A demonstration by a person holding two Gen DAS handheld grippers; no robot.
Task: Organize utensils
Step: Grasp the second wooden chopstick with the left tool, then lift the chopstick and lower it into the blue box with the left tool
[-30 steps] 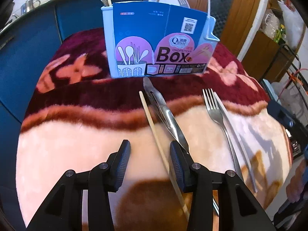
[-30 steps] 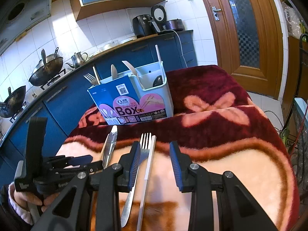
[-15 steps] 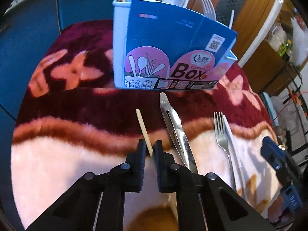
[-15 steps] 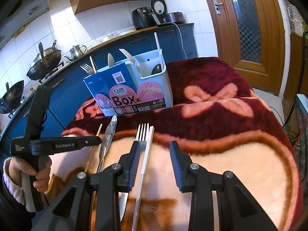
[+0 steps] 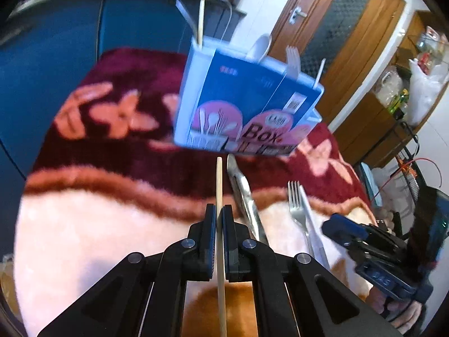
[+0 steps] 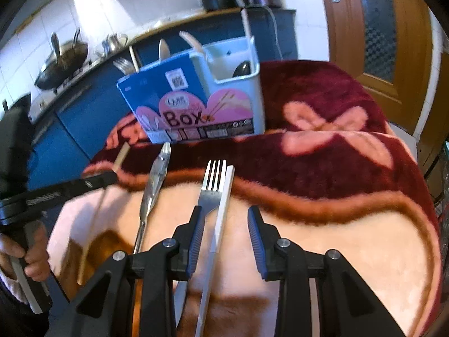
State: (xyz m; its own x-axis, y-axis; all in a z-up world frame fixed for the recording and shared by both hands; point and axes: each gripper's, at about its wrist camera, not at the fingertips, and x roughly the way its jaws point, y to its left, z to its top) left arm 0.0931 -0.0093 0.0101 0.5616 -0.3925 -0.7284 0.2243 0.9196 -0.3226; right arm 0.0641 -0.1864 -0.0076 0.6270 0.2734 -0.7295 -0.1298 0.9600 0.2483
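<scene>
Left gripper (image 5: pixel 219 213) clamps the wooden chopstick (image 5: pixel 219 185) above the blanket (image 5: pixel 84 224).
Beside it lie metal tongs (image 5: pixel 244 196), a fork (image 6: pixel 212 185) and a white chopstick (image 6: pixel 224 202), these two between the right gripper (image 6: pixel 224 219)'s parted jaws; behind, the utensil box (image 6: pixel 196 104) holds a spoon, forks, chopsticks.

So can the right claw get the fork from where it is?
Probably yes. The right claw is open, and the fork lies flat on the blanket just ahead of it. Nothing covers it, though a white chopstick lies touching it and might get pinched too.
</scene>
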